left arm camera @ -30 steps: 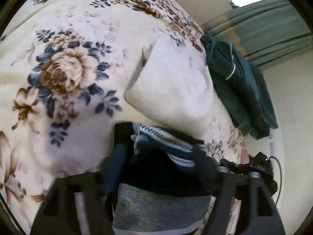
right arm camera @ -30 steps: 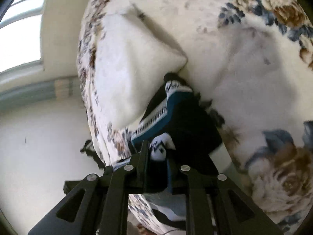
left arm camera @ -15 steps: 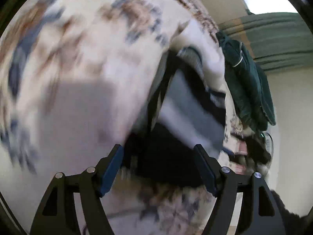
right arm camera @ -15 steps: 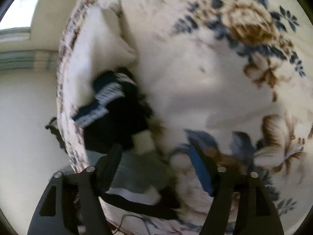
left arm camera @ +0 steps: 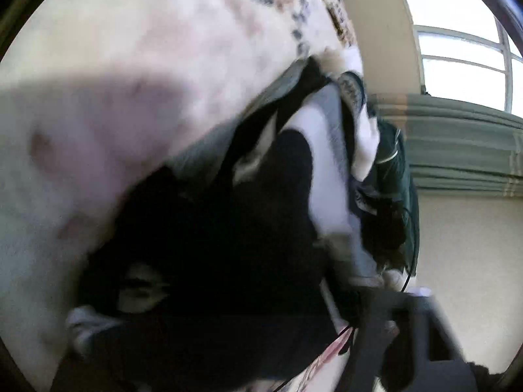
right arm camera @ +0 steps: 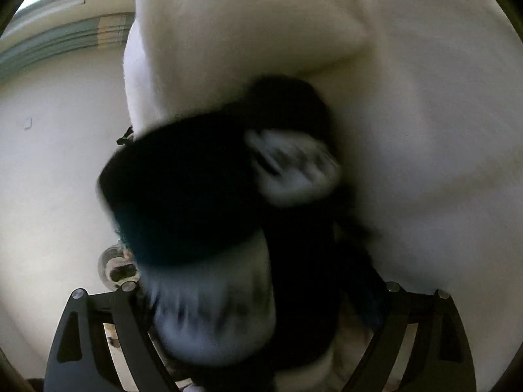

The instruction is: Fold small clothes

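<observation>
With the right claw (right arm camera: 248, 336) spread wide around the blurred dark garment (right arm camera: 196, 189) and the left claw's state unreadable, the loose bundle could unfold onto the bedspread (left arm camera: 137, 75).

A home bedroom is showing: floral bedspread (left arm camera: 163, 65), white pillow (right arm camera: 245, 23), green curtains (left arm camera: 457, 147) hanging below a window (left arm camera: 464, 65).

Since half a second ago the black knitted garment with white patterned bands (right arm camera: 202, 196) has come to fill the space between the right gripper's (right arm camera: 258, 297) spread fingers. It now crowds close ahead of the left gripper (left arm camera: 228, 343), hiding its fingers.
</observation>
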Demonstrator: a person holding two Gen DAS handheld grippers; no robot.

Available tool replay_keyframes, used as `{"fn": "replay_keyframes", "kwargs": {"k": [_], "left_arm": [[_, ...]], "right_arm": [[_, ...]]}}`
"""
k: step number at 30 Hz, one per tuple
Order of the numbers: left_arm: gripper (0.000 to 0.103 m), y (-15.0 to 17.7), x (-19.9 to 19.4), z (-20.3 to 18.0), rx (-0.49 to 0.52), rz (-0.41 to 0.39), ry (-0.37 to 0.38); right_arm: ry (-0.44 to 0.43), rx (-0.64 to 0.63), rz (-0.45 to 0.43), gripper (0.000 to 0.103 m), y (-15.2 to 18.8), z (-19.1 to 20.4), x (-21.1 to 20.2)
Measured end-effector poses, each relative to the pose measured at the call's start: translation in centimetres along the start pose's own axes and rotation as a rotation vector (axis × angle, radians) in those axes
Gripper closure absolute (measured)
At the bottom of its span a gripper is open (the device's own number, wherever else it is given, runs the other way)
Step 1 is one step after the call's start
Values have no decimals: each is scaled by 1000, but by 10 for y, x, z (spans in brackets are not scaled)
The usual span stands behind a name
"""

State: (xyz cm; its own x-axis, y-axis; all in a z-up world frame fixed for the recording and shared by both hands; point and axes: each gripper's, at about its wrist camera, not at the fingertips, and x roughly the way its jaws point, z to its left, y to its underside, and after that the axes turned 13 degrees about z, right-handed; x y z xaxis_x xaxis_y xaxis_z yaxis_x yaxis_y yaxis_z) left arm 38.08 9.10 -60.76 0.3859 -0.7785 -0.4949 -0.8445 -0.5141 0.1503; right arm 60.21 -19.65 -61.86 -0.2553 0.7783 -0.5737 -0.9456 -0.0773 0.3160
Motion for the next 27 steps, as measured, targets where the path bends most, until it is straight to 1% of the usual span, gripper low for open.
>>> {"fn": "replay_keyframes", "kwargs": {"k": [1,2,3,5,6,7,9,10,11,13,14,15,16,18,19,21,22,24,26,27], "left_arm": [[76,-3,-3,-7,19,3,-13],[78,-7,-9,-14,42,7,-15],[79,-10,-15,-21,58,16,-31],[79,-20,-31,-37,109,40,-50],[79,-25,-38,-45,128,50,-71],[79,-32,-45,-51,150,70,-80],[79,-48,-61,-61,170,105,-101],[79,-58,-68,-67,185,133,-106],[78,-64,-71,-68,202,159,-130],[64,-72,-63,-65,229,229,-202],[41,-71,-59,-60,223,249,-221],[29,-69,-55,-52,203,274,-237],[29,-68,-52,-45,180,287,-241],[29,-55,-59,-39,179,265,-243],[29,-52,-65,-41,181,249,-237],[29,-40,-85,-47,183,188,-243],[29,-31,-96,-48,187,164,-254],[29,-12,-123,-56,200,82,-319],[29,15,-152,-55,207,34,-382],[29,27,-165,-49,206,24,-407]], "right_arm": [[3,-6,-6,54,1,3,3],[-9,9,-23,62,4,4,4],[-6,17,-60,65,11,4,2],[-47,43,-132,71,34,4,-4],[-73,70,-167,71,48,2,-7],[-109,122,-209,73,72,-2,-10],[-129,213,-256,73,114,-8,-9],[-163,277,-283,73,145,-12,-6],[-187,333,-305,74,177,-14,0],[-204,428,-332,74,241,-15,21],[-211,472,-329,73,262,-18,33],[-216,513,-320,72,278,-23,45],[-207,546,-302,64,288,-31,57],[-190,588,-263,53,299,-45,70],[-191,601,-253,44,303,-52,73],[-179,586,-230,43,310,-56,65],[-154,576,-215,41,316,-57,58],[-118,562,-198,40,335,-55,40],[-84,573,-169,38,349,-52,24],[-61,587,-149,38,363,-53,18]]}}
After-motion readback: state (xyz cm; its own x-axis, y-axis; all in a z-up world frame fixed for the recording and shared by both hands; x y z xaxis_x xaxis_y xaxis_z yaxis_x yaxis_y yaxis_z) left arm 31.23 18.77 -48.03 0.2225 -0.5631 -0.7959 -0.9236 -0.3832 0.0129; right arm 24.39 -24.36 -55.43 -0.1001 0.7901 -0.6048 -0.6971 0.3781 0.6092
